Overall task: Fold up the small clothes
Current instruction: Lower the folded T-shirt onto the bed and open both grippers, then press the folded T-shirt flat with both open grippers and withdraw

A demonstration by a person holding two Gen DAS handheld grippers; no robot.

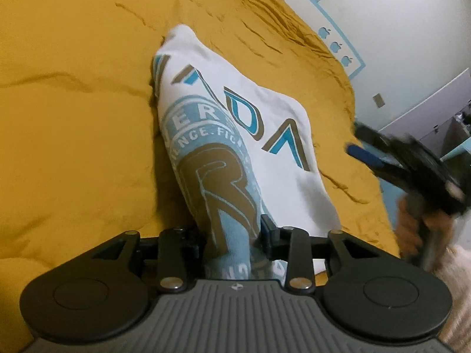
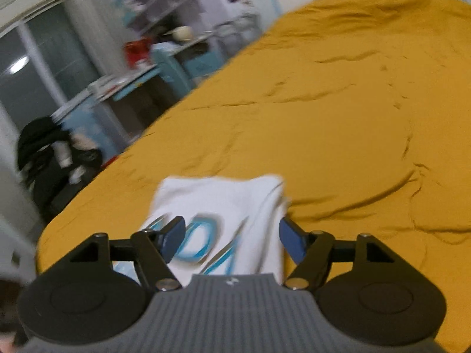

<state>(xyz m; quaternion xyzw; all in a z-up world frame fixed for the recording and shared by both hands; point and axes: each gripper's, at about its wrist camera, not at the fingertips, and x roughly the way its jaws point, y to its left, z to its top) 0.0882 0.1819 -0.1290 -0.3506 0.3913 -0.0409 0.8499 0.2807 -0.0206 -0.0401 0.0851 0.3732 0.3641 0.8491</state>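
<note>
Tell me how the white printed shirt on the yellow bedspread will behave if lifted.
The shirt is probably floppy: it bunches between the left gripper's jaws. It looks light, barely denting the bedspread. Its folds would likely slip open.

The folded shirt (image 1: 265,135) lies on the bed (image 1: 73,103), the left claw (image 1: 232,232) at its near end, the right claw (image 2: 232,241) above it.

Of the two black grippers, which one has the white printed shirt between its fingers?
The left gripper: the white printed shirt runs between its fingers. The right gripper stands open above it.
</note>
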